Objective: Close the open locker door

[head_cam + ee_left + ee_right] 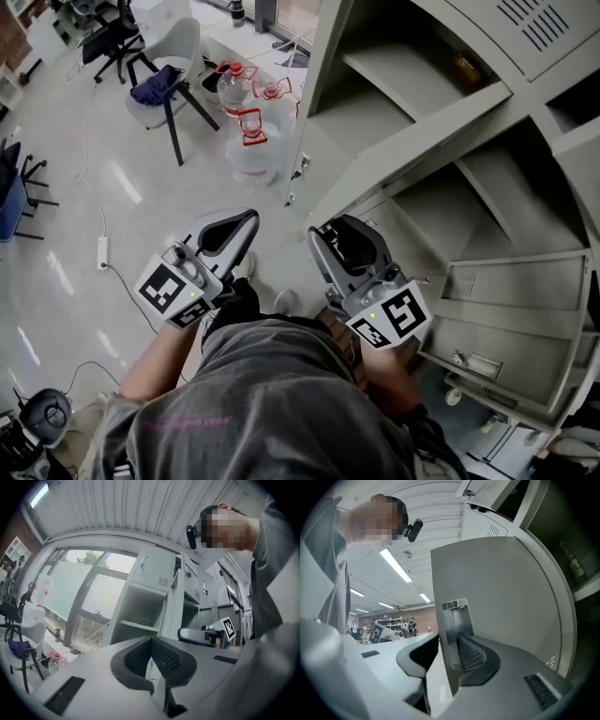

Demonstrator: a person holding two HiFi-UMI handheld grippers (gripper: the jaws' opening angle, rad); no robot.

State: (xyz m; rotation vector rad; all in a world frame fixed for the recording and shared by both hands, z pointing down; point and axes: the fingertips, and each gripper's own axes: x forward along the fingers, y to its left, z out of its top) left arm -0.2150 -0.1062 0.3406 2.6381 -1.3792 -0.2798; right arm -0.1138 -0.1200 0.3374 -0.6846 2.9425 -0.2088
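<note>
Head view: you face a bank of lockers (562,150) with a hand-held gripper in each hand, both pointing level toward it.
Left hand-held gripper (239,220): it sits left of the work and touches nothing. Its jaw tips look drawn together, with nothing between them. This step does not need it, so hold it outside the door's swing.
Right hand-held gripper (336,232): its jaws are wide apart, astride the free edge of the locker door (501,597). One pad sits just beside the latch (453,618); the other stands off the door's opposite face. I judge this a straddle, not a clamp.
Locker door: it is swung out from the bank toward you. The left gripper view shows the open compartment and its shelf (136,626) beyond it.
Step in hand: swing the door home.
How: no squeeze is needed. Let the pad on the side away from the lockers carry the push, flat against the panel. Follow the door's arc about its hinge, not a straight line, or the edge may slip out of the jaws.
Finish: draw the jaws off the edge before it meets the frame, or the inner jaw could be pinched. Then press flat beside the latch.
Watch for: the latch plate could snag a pad.
</note>
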